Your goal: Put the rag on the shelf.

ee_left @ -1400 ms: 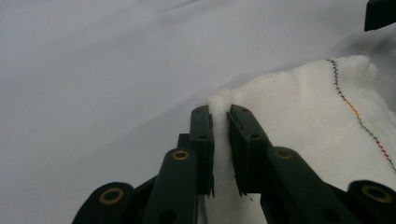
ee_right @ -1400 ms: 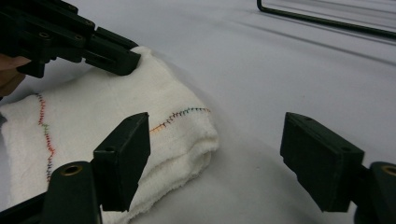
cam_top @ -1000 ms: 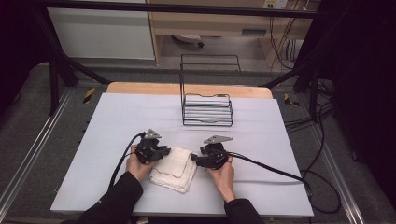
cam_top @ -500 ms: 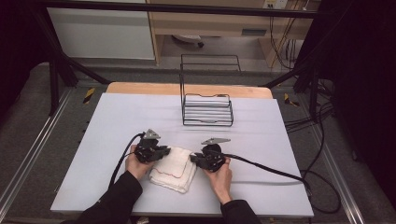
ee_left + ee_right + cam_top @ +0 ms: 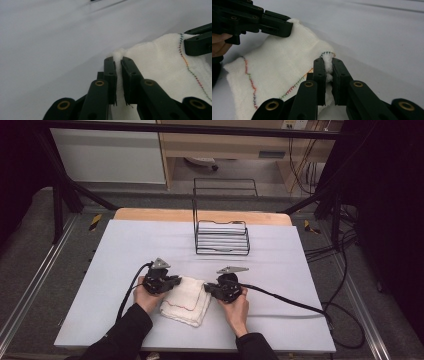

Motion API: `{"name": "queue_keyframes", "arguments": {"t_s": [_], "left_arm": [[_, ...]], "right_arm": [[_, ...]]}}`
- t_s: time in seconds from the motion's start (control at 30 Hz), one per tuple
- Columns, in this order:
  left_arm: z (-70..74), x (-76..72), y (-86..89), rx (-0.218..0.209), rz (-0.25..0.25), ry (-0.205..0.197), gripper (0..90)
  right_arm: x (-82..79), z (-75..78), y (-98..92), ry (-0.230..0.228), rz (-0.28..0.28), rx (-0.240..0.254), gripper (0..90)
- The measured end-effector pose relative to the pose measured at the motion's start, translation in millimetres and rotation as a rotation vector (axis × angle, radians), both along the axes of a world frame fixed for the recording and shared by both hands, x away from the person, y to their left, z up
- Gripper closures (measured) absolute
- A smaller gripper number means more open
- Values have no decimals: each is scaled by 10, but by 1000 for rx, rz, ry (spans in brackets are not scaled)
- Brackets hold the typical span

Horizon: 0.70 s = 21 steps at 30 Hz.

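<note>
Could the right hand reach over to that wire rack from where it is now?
Probably yes, but not freely: the right gripper is clamped on a corner of the white towel, its fingers just closed. The table between it and the wire rack lies bare, so the towel would come along.

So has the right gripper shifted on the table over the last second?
No. The right gripper sits at the same spot below the wire rack; its jaws have just been closing and now pinch the white cloth.
</note>
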State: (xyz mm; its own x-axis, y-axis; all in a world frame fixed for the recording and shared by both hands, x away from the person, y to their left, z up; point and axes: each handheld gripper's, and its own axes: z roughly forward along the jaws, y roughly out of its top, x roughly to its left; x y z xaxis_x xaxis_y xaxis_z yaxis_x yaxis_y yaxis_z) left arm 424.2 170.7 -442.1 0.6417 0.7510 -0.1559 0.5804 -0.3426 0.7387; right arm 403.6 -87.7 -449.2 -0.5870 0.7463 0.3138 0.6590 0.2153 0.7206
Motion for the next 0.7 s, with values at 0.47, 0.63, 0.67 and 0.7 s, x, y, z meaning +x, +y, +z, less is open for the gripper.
{"name": "queue_keyframes", "arguments": {"t_s": [0.47, 0.63, 0.67, 0.7], "left_arm": [[320, -192, 147, -92, 7, -115, 827], [428, -257, 174, -122, 8, -146, 827], [445, -268, 178, -126, 8, -151, 827], [470, -287, 179, -134, 8, -160, 827]], "right_arm": [[-110, 320, -4, -140, 50, 34, 833], [-145, 418, -32, -185, 54, 62, 833], [-148, 434, -40, -197, 54, 67, 833], [-153, 447, -46, -203, 55, 70, 833]]}}
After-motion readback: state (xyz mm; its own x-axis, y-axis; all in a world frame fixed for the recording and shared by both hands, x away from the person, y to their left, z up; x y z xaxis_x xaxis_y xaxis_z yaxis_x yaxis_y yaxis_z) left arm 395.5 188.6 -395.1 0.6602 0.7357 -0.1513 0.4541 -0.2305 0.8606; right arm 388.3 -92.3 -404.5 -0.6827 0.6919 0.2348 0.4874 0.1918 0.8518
